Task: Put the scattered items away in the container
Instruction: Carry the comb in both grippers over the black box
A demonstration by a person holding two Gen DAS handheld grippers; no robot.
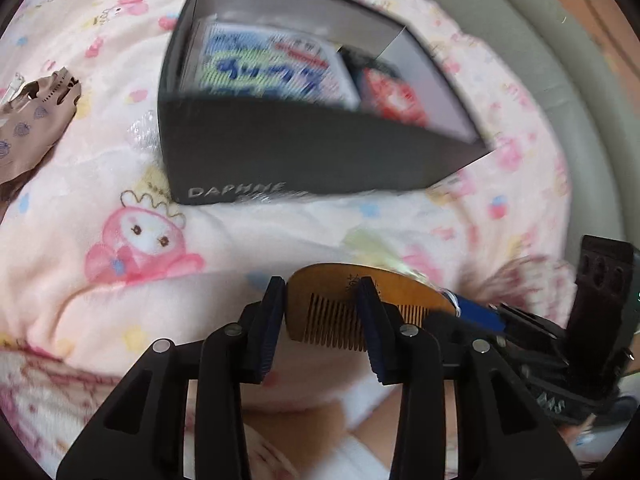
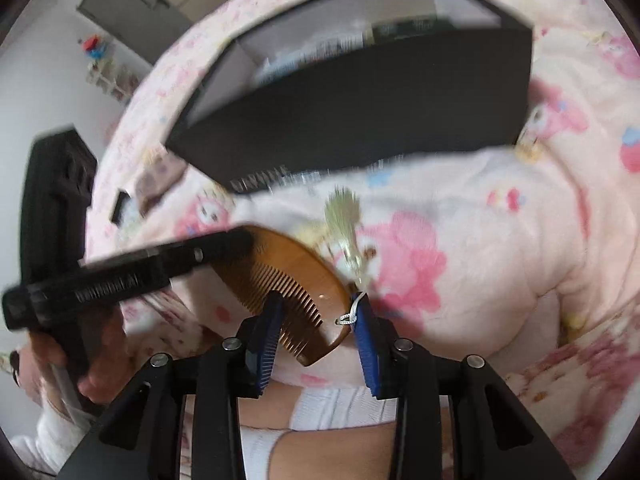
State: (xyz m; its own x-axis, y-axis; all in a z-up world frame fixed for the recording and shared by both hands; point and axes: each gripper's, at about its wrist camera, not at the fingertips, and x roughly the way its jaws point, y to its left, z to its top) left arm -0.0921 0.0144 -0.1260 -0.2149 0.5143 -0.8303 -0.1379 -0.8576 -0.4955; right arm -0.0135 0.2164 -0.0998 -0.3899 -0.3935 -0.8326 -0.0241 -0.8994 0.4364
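Both tongs, left (image 1: 322, 320) and right (image 2: 316, 334), grip one wooden comb (image 1: 360, 304) between part-closed fingers.

A pink blanket (image 1: 280, 232) printed with cartoon figures covers the whole soft surface, rumpled into folds; beyond its far edge in the left wrist view curves a padded grey-green headboard (image 1: 520, 48), with a strip of tan wall (image 1: 592, 8) behind it; in the right wrist view a plain white wall (image 2: 52, 92) rises at the left, a grey cabinet (image 2: 120, 4) stands against it, and a small white shelf (image 2: 108, 72) holds little coloured objects, too blurred to name; the light is soft and even.
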